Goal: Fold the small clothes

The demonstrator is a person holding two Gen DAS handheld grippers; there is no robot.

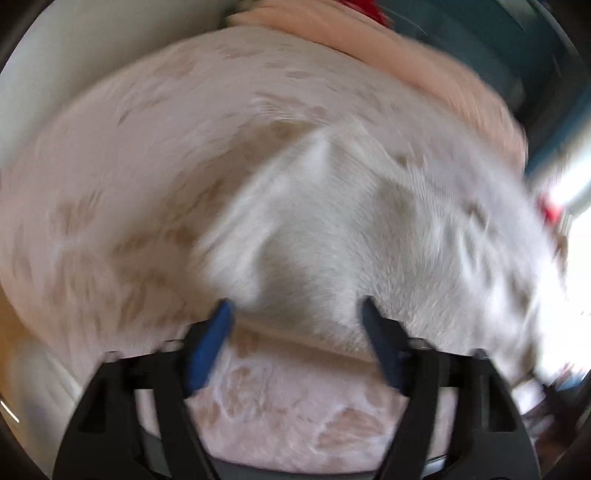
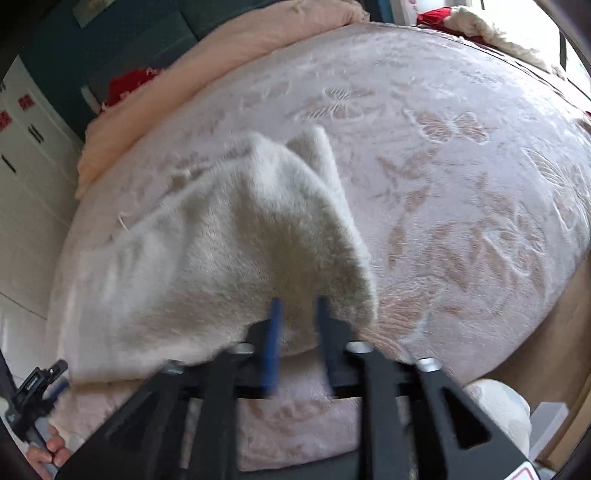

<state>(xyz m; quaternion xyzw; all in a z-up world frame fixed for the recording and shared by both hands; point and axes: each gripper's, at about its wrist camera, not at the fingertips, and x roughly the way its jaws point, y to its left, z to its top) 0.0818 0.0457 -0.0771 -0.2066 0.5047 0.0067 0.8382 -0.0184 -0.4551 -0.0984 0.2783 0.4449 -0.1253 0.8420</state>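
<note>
**White fleece garment lifted over the pink bedspread**

Most of both frames was filled by a pink bedspread [image 2: 461, 155] patterned with butterflies and leaves. A peach blanket [image 2: 258, 33] was bunched along the upper left edge of the right wrist view.

A fluffy white garment [image 2: 221, 240] was draped across the left and centre of that view, its near edge raised off the bedspread.

The right gripper [image 2: 297, 306] was seen at lower centre, its jaws narrowed on the garment's hem, which was pinched between them.

In the blurred left wrist view, the left gripper [image 1: 297, 306] was held wide apart at lower centre; the garment [image 1: 332, 240] lay across its fingertips, but whether any was gripped could not be told.
</note>
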